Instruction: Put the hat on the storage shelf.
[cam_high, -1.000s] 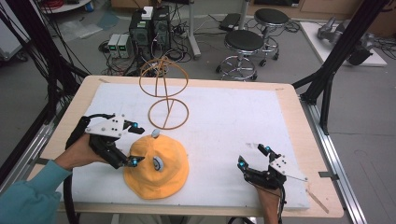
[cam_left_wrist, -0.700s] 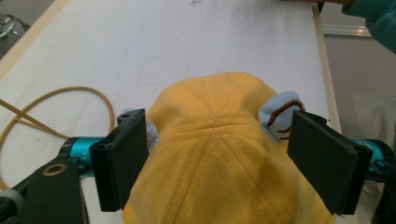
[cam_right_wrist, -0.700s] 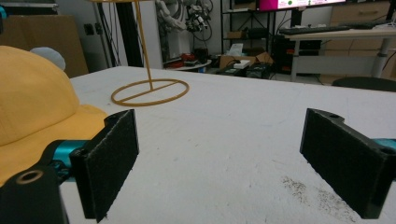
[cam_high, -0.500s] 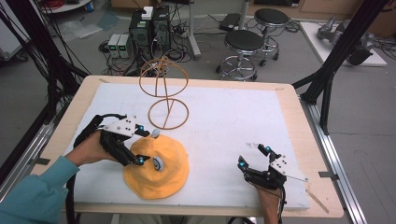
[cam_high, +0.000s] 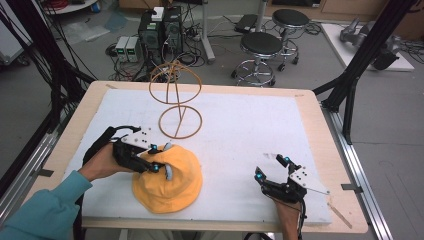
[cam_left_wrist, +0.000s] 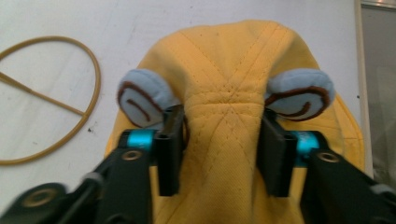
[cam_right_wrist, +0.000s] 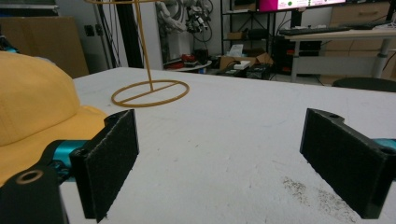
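Note:
A yellow bucket hat (cam_high: 172, 187) with two pale blue ears lies on the white mat near the front left. My left gripper (cam_high: 161, 157) reaches over its near-left side. In the left gripper view the two jaws press the hat's crown (cam_left_wrist: 224, 60) from both sides, the fabric bunched between them, with one blue ear (cam_left_wrist: 140, 95) beside the left jaw and the other ear (cam_left_wrist: 301, 93) beside the right. My right gripper (cam_high: 272, 168) rests low at the front right, open, with bare mat between its jaws (cam_right_wrist: 238, 154). The hat (cam_right_wrist: 32, 102) appears far to its left.
A golden wire hat stand (cam_high: 180, 120) rises from a ring base on the mat just behind the hat; its base ring (cam_left_wrist: 46, 98) lies left of the left gripper. The white mat (cam_high: 250, 130) covers a wooden table. Stools and computer gear stand beyond the far edge.
My left gripper has moved right, onto the hat's crown, and its jaws have come in against the fabric. The right gripper has stayed in place.

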